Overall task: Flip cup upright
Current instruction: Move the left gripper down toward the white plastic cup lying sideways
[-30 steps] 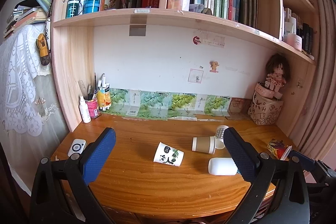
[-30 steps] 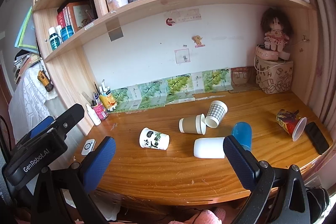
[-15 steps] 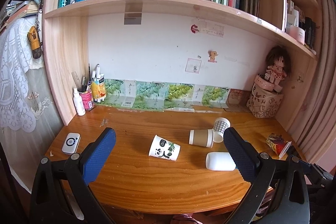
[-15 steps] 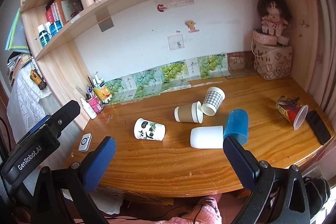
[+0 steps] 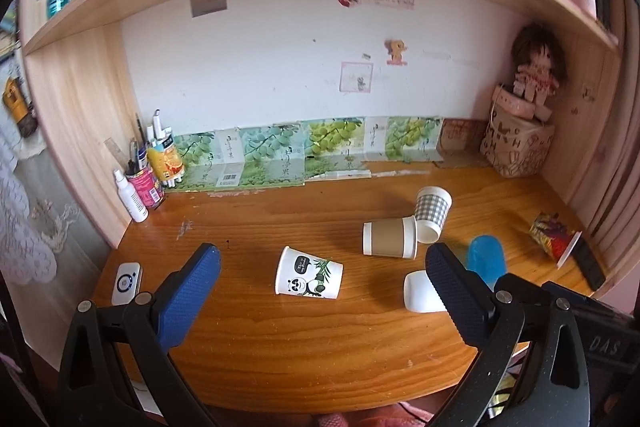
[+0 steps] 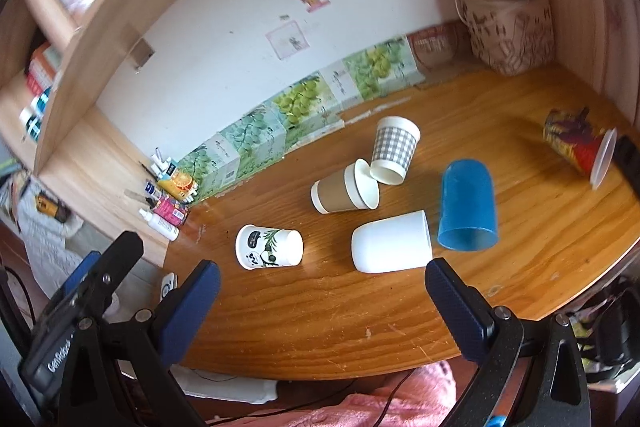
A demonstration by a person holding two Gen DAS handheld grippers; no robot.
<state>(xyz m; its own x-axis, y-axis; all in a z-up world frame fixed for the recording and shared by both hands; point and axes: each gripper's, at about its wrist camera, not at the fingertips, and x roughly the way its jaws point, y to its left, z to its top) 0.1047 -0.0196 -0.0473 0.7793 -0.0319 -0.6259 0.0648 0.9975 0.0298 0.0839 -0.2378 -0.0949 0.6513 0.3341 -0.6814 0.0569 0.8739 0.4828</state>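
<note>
Six cups down on the counter (image 6: 320,327), none of them upright yet. Left tongs (image 5: 322,275) hang wide apart and empty over the near edge, and the panda cup (image 5: 308,278) lies squarely in the gap between their fingers, a little ahead. It is on its side with its long axis running across the view, mouth to the left, base to the right. Right tongs (image 6: 322,287) are spread wide too, holding nothing; ahead of them lie the white cup (image 6: 390,242), also lying crosswise, and the blue cup (image 6: 467,205), which points its mouth toward the near edge. The brown cup (image 6: 340,191) and checked cup (image 6: 394,151) lie farther back, rims touching; the printed cup (image 6: 580,145) lies well apart at far right. My read: the left hand is better lined up on the panda cup, the right on the white one.
</note>
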